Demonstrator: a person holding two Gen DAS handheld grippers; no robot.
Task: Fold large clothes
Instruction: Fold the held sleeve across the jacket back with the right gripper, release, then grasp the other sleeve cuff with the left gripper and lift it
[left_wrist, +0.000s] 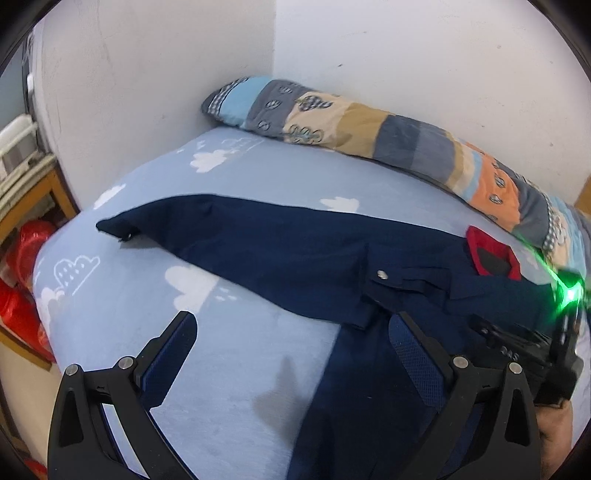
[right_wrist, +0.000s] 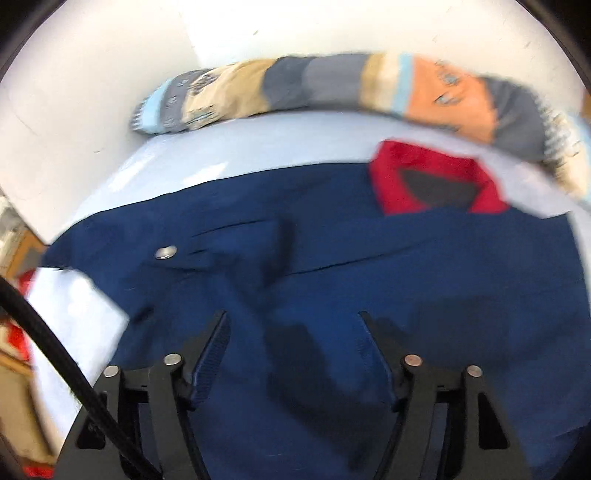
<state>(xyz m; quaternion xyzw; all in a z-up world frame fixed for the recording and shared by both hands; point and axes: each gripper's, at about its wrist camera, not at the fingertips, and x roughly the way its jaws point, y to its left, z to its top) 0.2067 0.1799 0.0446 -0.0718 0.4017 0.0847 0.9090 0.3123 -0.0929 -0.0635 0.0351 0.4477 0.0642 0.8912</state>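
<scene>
Navy jacket (left_wrist: 295, 254) lies spread on the blue sheet (left_wrist: 229, 369), red collar lining (right_wrist: 436, 181) toward the pillow (left_wrist: 369, 125). Left gripper (left_wrist: 291, 325) fingers spread, empty, over the sheet and jacket edge. Right gripper (right_wrist: 293, 321) fingers spread above the jacket, gripping nothing.

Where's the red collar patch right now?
The red collar patch sits at the far right end of the navy jacket in both views, just below the patchwork bolster along the wall.
</scene>
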